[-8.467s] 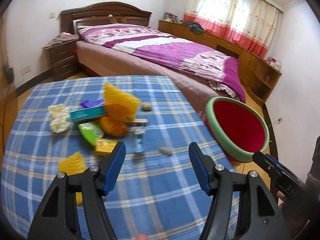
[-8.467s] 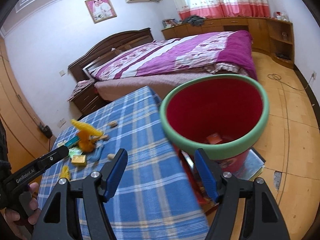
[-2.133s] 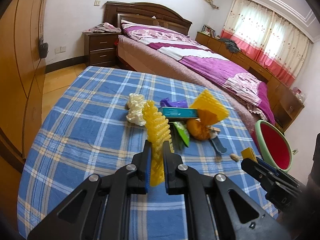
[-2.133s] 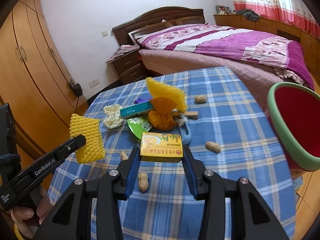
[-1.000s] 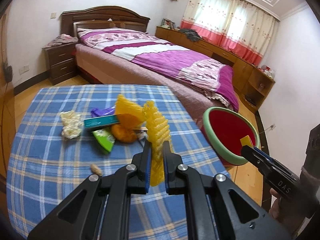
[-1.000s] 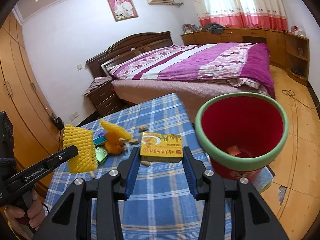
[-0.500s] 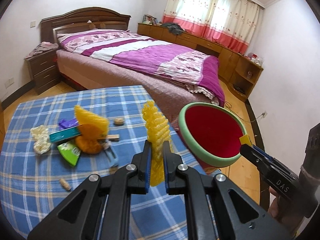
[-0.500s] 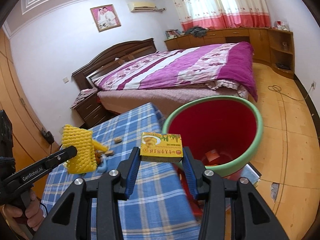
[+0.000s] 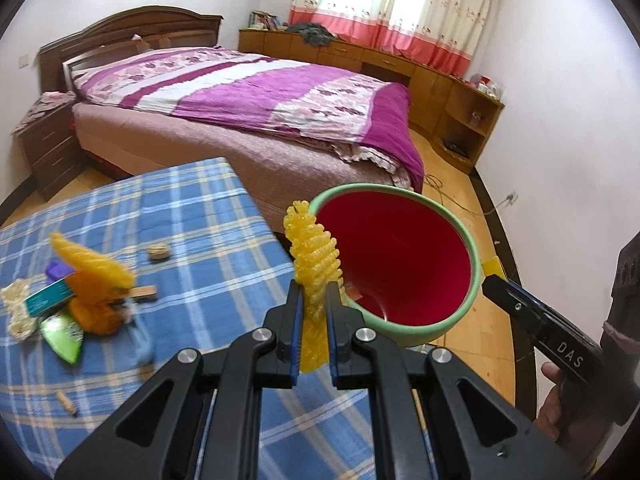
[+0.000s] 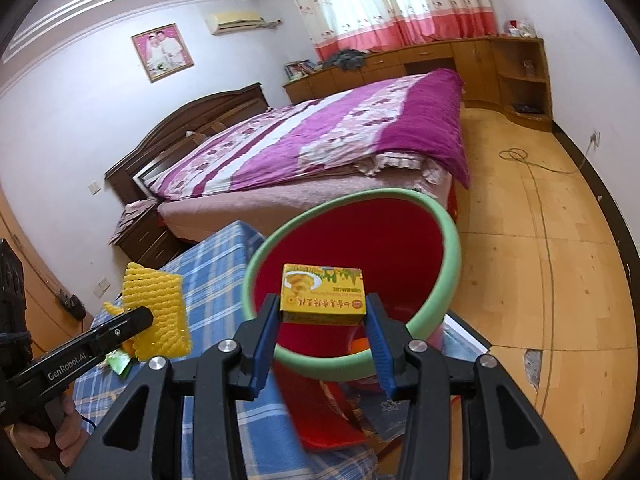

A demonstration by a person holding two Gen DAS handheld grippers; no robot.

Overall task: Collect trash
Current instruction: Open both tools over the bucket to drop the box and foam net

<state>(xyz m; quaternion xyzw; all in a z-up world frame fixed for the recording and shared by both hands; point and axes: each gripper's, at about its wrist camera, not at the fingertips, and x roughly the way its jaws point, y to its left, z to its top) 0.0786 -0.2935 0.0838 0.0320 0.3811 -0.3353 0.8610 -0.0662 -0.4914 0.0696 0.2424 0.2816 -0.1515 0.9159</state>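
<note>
My left gripper [image 9: 313, 308] is shut on a yellow foam fruit net [image 9: 314, 258], held upright at the near left rim of the red bin with a green rim [image 9: 400, 256]. In the right wrist view my right gripper [image 10: 323, 314] is shut on a small yellow box [image 10: 323, 294], held in front of the bin [image 10: 400, 240] and over its opening. The foam net [image 10: 158, 312] and the left gripper show at the left of that view. A corner of the yellow box [image 9: 491, 266] shows at the bin's right rim in the left wrist view.
More trash lies on the blue checked tablecloth [image 9: 200, 240]: an orange foam net [image 9: 92, 276], a teal box [image 9: 48, 298], a green wrapper [image 9: 64, 334], nuts [image 9: 158, 251], a white crumpled piece [image 9: 16, 312]. A bed [image 9: 248, 92] stands beyond. The bin stands on the wooden floor beside the table.
Both grippers have swung right from the table toward the bin, carrying the foam net and the yellow box; the bin now looms larger and closer in both views.
</note>
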